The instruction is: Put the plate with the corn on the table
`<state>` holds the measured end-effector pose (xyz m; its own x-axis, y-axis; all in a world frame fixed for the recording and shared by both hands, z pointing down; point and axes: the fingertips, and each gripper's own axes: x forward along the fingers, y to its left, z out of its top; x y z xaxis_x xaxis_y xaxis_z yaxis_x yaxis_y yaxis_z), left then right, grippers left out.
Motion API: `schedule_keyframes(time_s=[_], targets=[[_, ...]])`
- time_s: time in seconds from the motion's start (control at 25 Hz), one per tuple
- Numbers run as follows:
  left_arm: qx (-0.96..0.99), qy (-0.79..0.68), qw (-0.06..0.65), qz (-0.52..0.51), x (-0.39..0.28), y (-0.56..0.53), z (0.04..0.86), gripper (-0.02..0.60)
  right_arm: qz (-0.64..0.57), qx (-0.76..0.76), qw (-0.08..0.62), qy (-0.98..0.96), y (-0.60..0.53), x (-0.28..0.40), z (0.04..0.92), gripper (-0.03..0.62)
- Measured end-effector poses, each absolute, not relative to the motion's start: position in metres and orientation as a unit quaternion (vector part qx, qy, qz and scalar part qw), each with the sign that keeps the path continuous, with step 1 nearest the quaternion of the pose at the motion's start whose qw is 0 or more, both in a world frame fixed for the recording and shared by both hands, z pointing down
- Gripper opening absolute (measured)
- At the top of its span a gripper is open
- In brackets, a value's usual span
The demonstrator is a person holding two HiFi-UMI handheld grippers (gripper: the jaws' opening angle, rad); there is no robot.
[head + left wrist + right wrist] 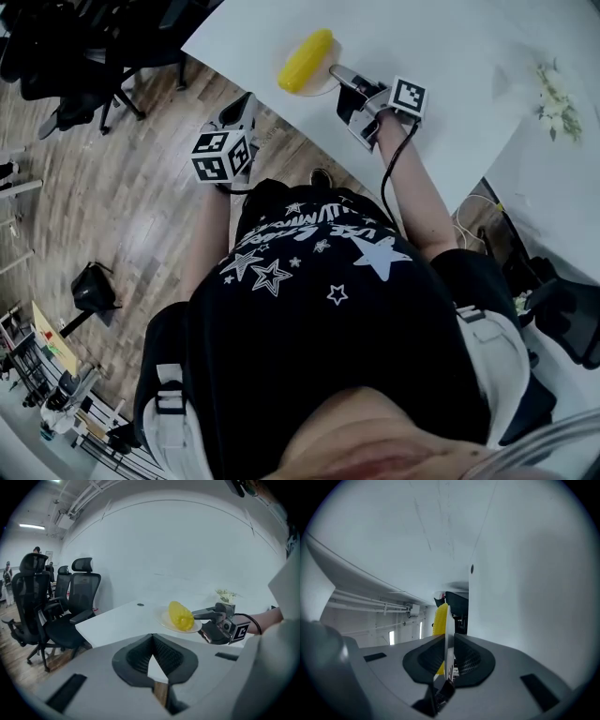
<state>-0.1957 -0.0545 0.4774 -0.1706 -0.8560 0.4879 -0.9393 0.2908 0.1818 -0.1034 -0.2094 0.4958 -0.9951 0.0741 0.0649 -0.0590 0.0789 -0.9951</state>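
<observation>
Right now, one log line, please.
right tool: shut on plate rim | corn: on plate | plate: over table edge | left tool: shut, empty

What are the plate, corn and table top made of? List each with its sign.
The pale round plate: ceramic or plastic, smooth, thin rim. The yellow corn cob: rows of kernels, waxy sheen; real or plastic unclear. The white table top: likely laminate, flat, matte.
</observation>
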Motion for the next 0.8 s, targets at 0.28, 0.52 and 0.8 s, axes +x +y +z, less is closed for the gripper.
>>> schedule_keyframes(time_s=[0.28,0.52,0.8], targets=[[0.61,-0.74,0.265,0.1,-0.211,-0.077,0.487,0.005,0.68,0.013,0.046,-0.732,-0.221,-0.109,0.508,0.041],[0.645,-0.707,0.269,0.11,-0.218,-0.109,0.498,0.005,0.678,0.041,0.034,-0.733,-0.231,-0.112,0.515,0.041],[0.679,-0.674,0.266,0.115,-0.261,-0.149,0.501,0.005,0.692,0.084,0.003,-0.717,-0.247,-0.132,0.525,0.04]])
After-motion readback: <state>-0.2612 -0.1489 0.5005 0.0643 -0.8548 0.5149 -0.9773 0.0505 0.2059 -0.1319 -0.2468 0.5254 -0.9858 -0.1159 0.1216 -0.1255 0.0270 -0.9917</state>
